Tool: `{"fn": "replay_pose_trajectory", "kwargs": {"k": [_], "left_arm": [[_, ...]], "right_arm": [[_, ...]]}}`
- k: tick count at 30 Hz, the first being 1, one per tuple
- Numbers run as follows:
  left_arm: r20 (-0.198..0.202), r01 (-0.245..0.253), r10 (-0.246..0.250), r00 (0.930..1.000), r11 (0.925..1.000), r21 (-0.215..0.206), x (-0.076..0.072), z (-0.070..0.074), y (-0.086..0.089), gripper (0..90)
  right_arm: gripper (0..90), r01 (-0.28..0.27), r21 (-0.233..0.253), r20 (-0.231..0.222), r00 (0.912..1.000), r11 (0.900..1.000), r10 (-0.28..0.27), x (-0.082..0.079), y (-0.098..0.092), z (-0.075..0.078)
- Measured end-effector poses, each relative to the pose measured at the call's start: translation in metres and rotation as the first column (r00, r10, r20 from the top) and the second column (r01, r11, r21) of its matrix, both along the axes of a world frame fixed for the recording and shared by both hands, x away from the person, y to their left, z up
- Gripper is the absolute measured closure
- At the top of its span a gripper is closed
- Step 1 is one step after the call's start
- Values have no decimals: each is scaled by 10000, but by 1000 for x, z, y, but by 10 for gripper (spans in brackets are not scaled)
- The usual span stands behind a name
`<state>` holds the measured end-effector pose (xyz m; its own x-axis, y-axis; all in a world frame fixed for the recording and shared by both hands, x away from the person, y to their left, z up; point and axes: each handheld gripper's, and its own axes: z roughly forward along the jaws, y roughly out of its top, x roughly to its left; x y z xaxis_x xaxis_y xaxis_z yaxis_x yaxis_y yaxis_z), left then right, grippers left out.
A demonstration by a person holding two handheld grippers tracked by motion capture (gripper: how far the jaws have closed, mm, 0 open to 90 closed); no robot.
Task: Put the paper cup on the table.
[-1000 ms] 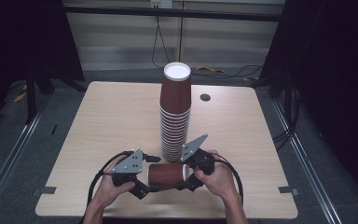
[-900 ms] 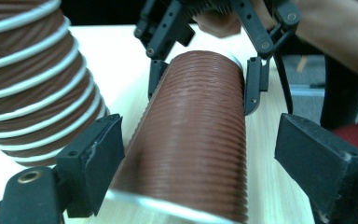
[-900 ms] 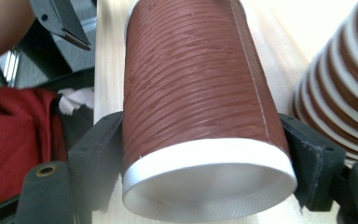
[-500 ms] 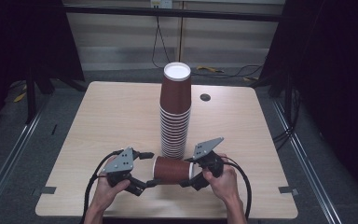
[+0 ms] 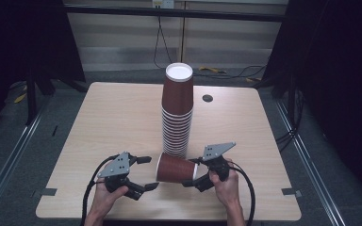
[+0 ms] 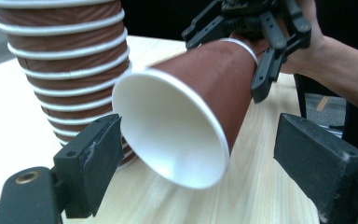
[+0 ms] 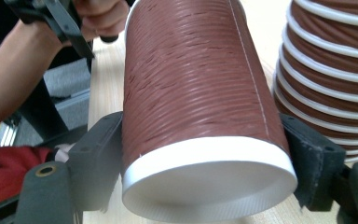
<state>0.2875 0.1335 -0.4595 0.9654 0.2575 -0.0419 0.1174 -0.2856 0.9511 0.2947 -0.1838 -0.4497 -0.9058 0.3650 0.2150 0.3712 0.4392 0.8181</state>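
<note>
The left gripper (image 5: 143,173) has its jaws spread apart, holding nothing, just beside the mouth of a brown paper cup (image 5: 175,169). The cup lies sideways above the table (image 5: 108,122), clamped at its base by the right gripper (image 5: 194,175), in front of the cup stack (image 5: 177,113).

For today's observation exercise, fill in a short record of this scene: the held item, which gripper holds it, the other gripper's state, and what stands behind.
Held item: brown paper cup, lying sideways
Holder: right gripper, jaws shut on the cup's base end
Other gripper: left gripper, jaws open near the cup's mouth
Behind: tall cup stack, upside down on the table
</note>
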Motion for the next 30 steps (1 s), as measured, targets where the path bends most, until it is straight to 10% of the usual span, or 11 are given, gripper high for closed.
{"fn": "replay_pose_trajectory", "kwargs": {"k": [30], "left_arm": [[-611,-547,493,9969,9944,-903,-3,-12,7,154]], "right_arm": [[224,-394,2471,905,9957,9682,174,-2,-4,-18]]}}
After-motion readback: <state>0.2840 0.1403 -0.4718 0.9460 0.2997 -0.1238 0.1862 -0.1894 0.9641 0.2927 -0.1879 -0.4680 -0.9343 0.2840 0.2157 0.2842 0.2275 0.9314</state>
